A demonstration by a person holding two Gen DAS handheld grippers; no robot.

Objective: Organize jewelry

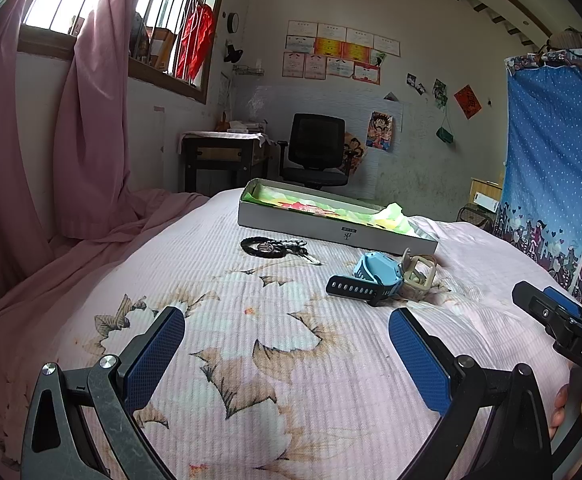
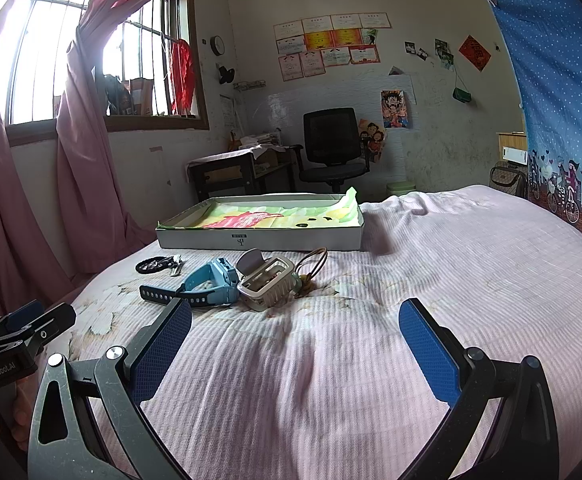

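Black hand-held gripper frames, blue textured pads — seemingly rubber

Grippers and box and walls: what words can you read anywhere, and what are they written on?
"DAS": on the right gripper, in the left wrist view.
"GenRobot.AI": on the left gripper, in the right wrist view.
Logo on the box: too small to read.
Wall certificates and red diamond sign: too blurred to read.
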